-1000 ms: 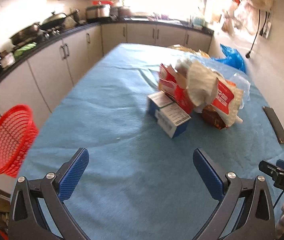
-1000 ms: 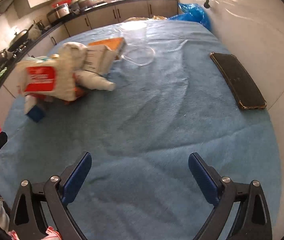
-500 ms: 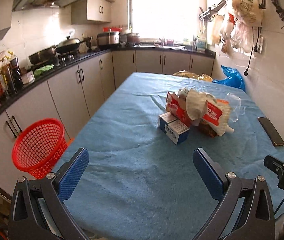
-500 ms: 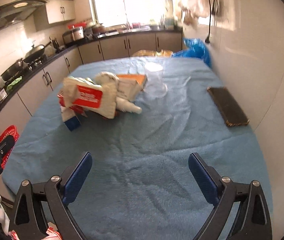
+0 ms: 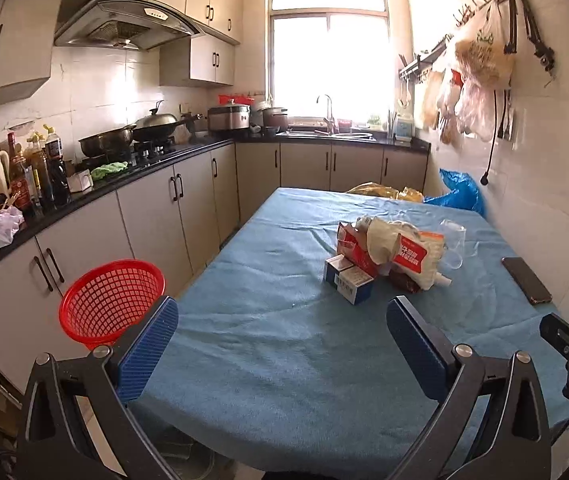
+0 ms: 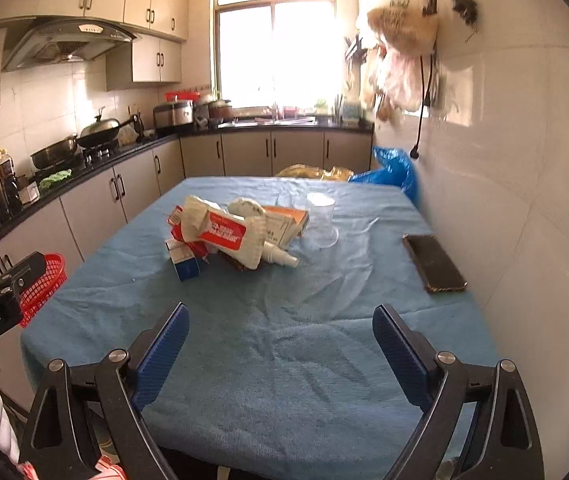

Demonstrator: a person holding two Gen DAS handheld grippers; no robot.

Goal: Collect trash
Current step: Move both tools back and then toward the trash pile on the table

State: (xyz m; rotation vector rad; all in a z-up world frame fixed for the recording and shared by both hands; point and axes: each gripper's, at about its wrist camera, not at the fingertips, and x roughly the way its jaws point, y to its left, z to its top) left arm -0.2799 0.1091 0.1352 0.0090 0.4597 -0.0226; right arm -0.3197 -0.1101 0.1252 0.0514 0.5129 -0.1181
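A pile of trash lies mid-table on the blue cloth: a white-and-red packet (image 5: pixel 408 256) (image 6: pixel 224 234), a red carton (image 5: pixel 350 246), a small blue-and-white box (image 5: pixel 348 280) (image 6: pixel 184 262), an orange-edged box (image 6: pixel 288 220), a white tube (image 6: pixel 280 258) and a clear plastic cup (image 5: pixel 454 242) (image 6: pixel 320 220). A red mesh basket (image 5: pixel 110 300) (image 6: pixel 42 284) stands left of the table. My left gripper (image 5: pixel 282 344) is open and empty over the table's near edge. My right gripper (image 6: pixel 280 350) is open and empty, also well short of the pile.
A dark phone (image 5: pixel 526 280) (image 6: pixel 434 262) lies on the table's right side by the tiled wall. A blue bag (image 6: pixel 390 168) and yellow bags (image 5: pixel 380 192) sit at the far end. Cabinets and a cluttered counter (image 5: pixel 84 188) run along the left.
Both grippers have pulled back and tilted up from the table. The pile now looks farther away and the whole kitchen shows. Both jaws stay open.
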